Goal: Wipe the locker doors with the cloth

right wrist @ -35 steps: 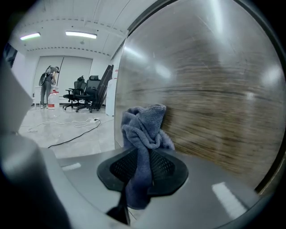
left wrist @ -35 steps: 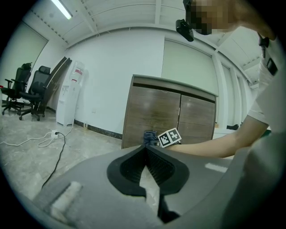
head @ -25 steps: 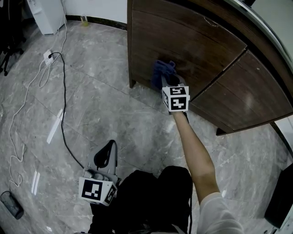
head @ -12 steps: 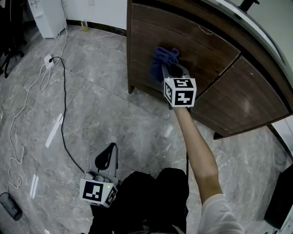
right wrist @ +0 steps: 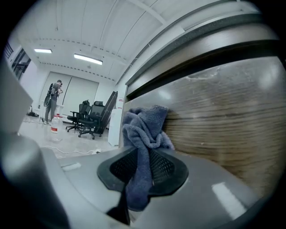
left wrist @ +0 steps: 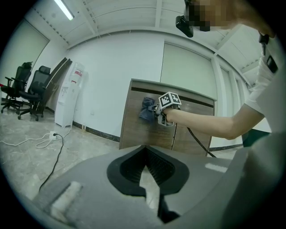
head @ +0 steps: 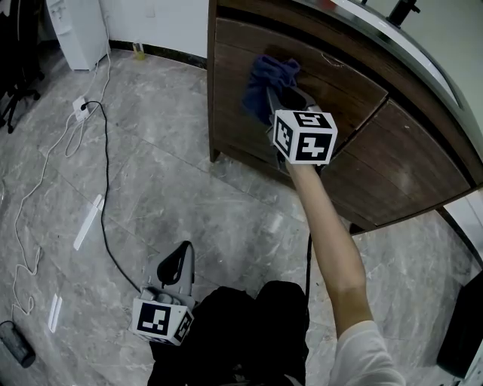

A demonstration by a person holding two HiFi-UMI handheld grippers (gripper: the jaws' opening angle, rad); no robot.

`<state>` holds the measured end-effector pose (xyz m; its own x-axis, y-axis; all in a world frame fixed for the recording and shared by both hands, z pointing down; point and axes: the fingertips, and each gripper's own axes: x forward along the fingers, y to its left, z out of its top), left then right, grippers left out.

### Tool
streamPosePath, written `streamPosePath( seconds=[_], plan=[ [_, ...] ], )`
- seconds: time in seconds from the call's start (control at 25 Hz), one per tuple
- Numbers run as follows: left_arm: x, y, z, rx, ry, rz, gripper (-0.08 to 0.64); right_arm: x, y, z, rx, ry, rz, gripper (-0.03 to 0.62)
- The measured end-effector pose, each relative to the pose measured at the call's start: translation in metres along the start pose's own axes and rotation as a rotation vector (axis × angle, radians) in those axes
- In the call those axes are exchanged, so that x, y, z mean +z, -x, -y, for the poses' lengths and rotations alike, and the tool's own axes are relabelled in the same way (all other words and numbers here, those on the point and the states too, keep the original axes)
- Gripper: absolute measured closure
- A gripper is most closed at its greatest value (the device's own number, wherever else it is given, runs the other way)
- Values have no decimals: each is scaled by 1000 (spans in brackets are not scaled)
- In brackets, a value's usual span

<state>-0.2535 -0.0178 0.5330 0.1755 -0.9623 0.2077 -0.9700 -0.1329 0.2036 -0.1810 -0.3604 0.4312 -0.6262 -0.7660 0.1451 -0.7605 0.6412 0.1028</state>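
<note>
The blue cloth (head: 270, 75) is bunched against the upper part of the left brown locker door (head: 230, 113). My right gripper (head: 273, 98) is shut on the cloth and presses it to the wood. In the right gripper view the cloth (right wrist: 145, 127) hangs down between the pads (right wrist: 163, 167), with the wood-grain door (right wrist: 223, 120) right behind it. The left gripper view shows the cloth (left wrist: 146, 108) high on the door (left wrist: 134, 127). My left gripper (head: 175, 260) hangs low near the person's legs, over the floor, its tips (left wrist: 144, 150) together and holding nothing.
A second locker door (head: 407, 151) stands to the right. On the marble floor lie a black cable (head: 106, 188), a white power strip (head: 79, 102), white cord (head: 30, 203) and white strips (head: 87, 222). A white appliance (head: 75, 22) stands far left; office chairs (left wrist: 27, 89) beyond.
My right gripper has slid the cloth upward along the left door, from its lower part to near the top. The left gripper has stayed where it was.
</note>
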Motion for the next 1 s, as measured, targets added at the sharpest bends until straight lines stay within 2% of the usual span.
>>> streamPosePath(
  seconds=[0.6, 0.8, 1.0],
  plan=[
    [1, 3, 0, -7, 10, 12, 558, 67, -4, -3, 11, -46, 102, 520],
    [-1, 3, -1, -10, 10, 11, 558, 65, -5, -4, 10, -54, 125, 520],
    [-4, 5, -4, -9, 13, 6, 558, 44, -13, -12, 5, -3, 98, 520]
  ],
)
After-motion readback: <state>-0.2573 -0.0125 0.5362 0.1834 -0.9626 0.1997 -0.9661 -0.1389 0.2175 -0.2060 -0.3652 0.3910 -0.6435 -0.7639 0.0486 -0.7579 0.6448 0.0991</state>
